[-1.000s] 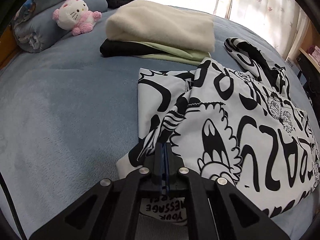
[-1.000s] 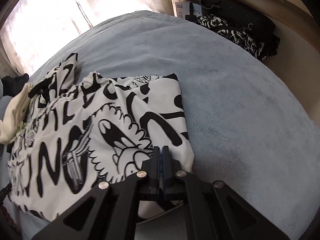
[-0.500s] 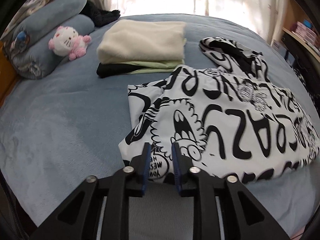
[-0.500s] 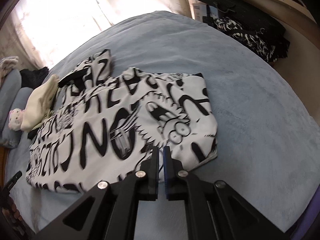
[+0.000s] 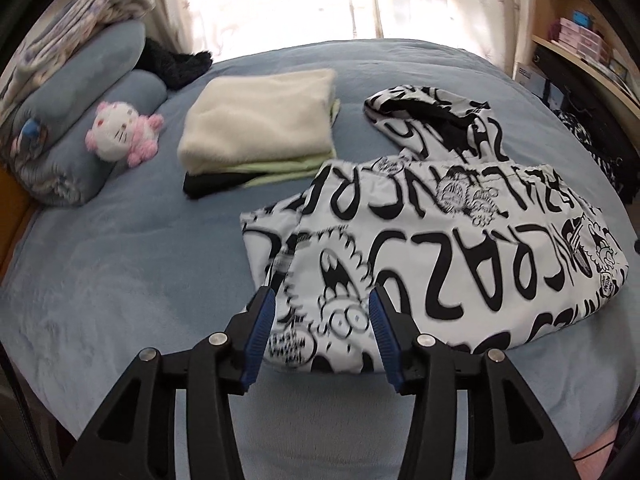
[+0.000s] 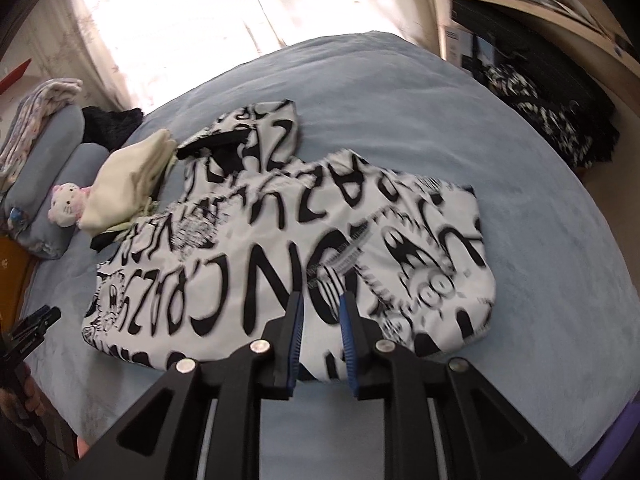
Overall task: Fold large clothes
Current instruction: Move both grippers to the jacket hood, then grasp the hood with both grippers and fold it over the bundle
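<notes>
While the printed hoodie (image 5: 460,276) lies folded near the bed's (image 5: 120,280) front edge, hood toward the far edge, the left gripper (image 5: 322,326) and right gripper (image 6: 320,334) are opening above it, holding nothing. Soft, light and limp, it seems best pinched at a folded corner or hem.

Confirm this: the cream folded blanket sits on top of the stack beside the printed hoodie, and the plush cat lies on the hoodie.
One part is wrong. The plush cat lies against the rolled grey pillows, not on the hoodie. The cream blanket does top the stack beside it. The left wrist view shows this.
</notes>
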### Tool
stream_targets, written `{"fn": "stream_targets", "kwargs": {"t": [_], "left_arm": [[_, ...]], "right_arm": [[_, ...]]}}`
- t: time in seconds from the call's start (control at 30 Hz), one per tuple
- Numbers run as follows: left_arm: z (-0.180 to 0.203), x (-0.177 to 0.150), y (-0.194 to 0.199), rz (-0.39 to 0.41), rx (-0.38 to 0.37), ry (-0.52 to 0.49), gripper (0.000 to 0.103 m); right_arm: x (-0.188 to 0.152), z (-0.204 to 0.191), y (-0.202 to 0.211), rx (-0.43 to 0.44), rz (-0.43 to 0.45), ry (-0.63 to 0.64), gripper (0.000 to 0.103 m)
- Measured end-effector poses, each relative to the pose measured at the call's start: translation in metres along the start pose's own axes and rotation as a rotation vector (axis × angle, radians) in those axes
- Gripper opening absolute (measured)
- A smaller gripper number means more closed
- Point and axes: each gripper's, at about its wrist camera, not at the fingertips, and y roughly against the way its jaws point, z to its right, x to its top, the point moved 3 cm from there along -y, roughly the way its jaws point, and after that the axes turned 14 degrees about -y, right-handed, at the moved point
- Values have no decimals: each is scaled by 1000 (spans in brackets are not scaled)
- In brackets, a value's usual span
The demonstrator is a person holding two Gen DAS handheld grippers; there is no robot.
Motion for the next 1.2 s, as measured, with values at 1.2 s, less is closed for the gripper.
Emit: {"fn": "stream_targets", "kwargs": {"t": [1.2], "left_arm": [[14, 338, -239, -6, 59, -147, 58]], "right_arm": [[253, -143, -232, -23, -39, 16, 41]]}}
